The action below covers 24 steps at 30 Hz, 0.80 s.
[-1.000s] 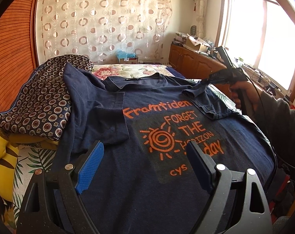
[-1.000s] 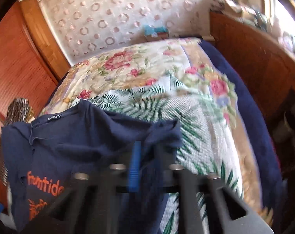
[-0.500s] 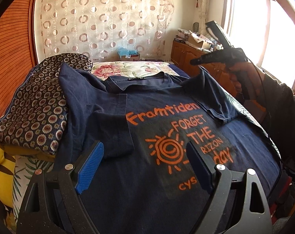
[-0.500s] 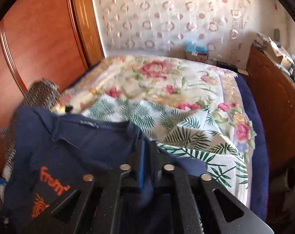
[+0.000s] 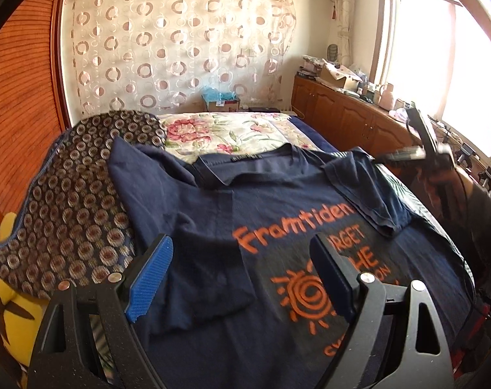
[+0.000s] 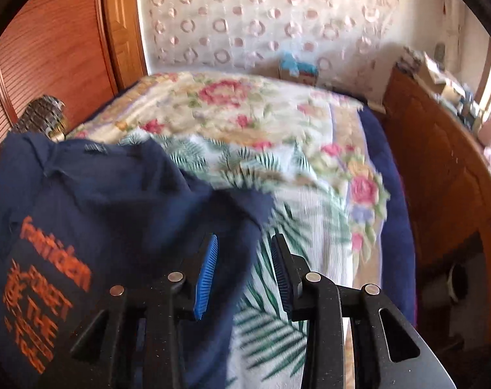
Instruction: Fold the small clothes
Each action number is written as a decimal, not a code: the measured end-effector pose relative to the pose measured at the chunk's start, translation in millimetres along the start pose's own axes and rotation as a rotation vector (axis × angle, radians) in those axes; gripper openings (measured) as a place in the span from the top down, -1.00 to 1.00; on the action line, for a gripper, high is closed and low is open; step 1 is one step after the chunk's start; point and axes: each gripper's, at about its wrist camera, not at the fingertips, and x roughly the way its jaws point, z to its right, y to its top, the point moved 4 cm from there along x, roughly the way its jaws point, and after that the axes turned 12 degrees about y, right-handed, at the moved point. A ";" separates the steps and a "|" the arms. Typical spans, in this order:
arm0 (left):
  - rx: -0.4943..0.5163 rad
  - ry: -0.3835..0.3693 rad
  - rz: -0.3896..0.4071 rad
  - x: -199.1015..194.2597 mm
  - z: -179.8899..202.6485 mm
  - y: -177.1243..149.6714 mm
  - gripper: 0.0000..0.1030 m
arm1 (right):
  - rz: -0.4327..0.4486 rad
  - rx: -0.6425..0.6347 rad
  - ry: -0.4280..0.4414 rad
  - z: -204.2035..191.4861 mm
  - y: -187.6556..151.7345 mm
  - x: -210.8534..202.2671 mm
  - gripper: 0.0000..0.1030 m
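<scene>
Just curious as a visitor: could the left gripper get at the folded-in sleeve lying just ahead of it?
Probably yes: the left gripper is open, and the sleeve lies uncovered on the navy T-shirt.

Shirt [image 5: 277, 194]: navy blue, with orange lettering and an orange sun spiral.
Bedspread [image 6: 277, 123]: cream with pink roses and green palm leaves.
Folded cloth [image 5: 76, 201]: dark blue with small brown ring medallions.
Curtain [image 5: 180, 48]: sheer white with brownish circles.
My finger pads [image 5: 151, 278]: blue, ribbed.
Cabinet [image 5: 342, 120]: reddish-brown wood.
</scene>
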 end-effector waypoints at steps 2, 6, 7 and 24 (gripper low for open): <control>0.004 0.008 0.001 3.2 -5.8 5.9 -0.70 | -0.019 0.017 0.012 4.6 -5.4 12.8 0.30; 0.000 0.030 0.007 9.2 -22.6 17.6 -0.70 | -0.009 0.043 0.065 7.4 -0.2 27.0 0.30; -0.002 0.034 0.007 11.0 -27.4 20.4 -0.70 | -0.007 0.044 0.075 6.7 3.0 30.8 0.30; 0.037 0.148 -0.079 67.3 -83.0 61.8 -0.31 | 0.011 -0.024 0.043 46.6 4.0 7.9 0.87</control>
